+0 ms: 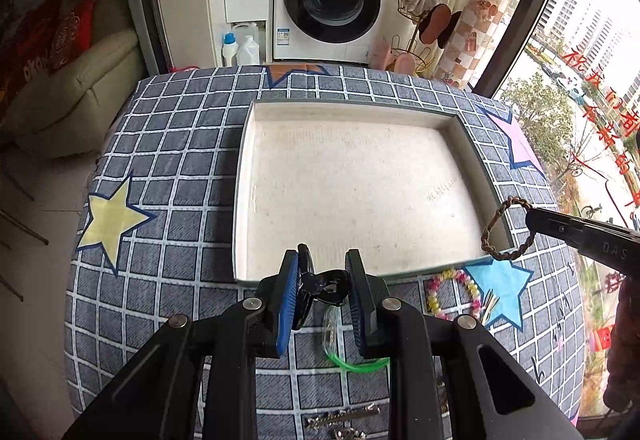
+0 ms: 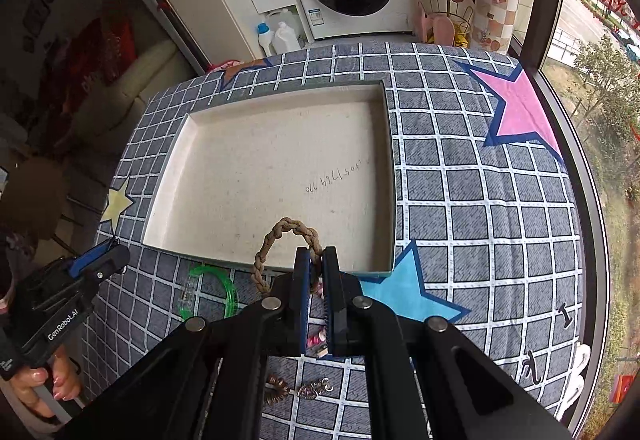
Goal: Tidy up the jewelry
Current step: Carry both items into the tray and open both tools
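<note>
2 grippers carry jewelry: the right gripper [image 2: 316, 260] pinches a braided bracelet [image 2: 280, 236] over the tray [image 2: 390, 168] corner; the left gripper [image 1: 322, 280] clamps a black clip [image 1: 320, 286]. Release well inside the rim.

Checked star-print cloth [image 1: 180, 168] (grey-blue), shallow tray [image 1: 244, 176], green bangle [image 2: 230, 290], beaded bracelet [image 1: 472, 290]
</note>
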Available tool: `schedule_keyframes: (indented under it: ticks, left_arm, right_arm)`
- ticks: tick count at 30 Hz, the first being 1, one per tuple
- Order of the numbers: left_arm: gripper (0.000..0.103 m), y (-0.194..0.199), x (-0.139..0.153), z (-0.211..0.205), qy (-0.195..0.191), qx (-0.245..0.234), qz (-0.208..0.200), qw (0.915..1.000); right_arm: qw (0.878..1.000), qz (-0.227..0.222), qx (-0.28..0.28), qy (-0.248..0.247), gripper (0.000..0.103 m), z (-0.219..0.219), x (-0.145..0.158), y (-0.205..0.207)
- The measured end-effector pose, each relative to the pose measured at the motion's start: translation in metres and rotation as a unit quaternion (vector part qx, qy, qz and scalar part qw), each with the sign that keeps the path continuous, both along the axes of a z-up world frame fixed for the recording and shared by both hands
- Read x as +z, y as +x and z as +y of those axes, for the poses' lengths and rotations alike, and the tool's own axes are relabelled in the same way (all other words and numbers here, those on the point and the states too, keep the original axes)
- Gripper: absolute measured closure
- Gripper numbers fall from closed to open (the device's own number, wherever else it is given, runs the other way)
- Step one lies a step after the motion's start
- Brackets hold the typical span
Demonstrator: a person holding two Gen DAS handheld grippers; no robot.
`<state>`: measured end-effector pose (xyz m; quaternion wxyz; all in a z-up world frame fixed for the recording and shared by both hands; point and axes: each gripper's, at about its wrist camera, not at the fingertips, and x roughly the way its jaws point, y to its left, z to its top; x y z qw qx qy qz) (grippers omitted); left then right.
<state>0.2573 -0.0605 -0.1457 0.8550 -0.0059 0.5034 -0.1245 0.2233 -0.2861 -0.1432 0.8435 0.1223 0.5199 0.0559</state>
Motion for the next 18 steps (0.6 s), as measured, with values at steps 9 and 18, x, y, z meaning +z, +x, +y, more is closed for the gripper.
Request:
schedule_keyframes:
  ticks: [9, 18]
  left_arm:
    - [0.067, 0.074, -0.026, -0.027, 0.018, 0.027, -0.006, 0.9995]
    - [0.067, 0.109, -0.067, -0.043, 0.054, 0.038, 0.012, 0.9978]
  right_arm:
    - [0.999, 0.022, -0.013, 0.032, 0.096, -0.007, -0.028, 0.077]
    - [0.999, 0.039, -0.012, 0.029, 0.096, -0.007, -0.058, 0.127]
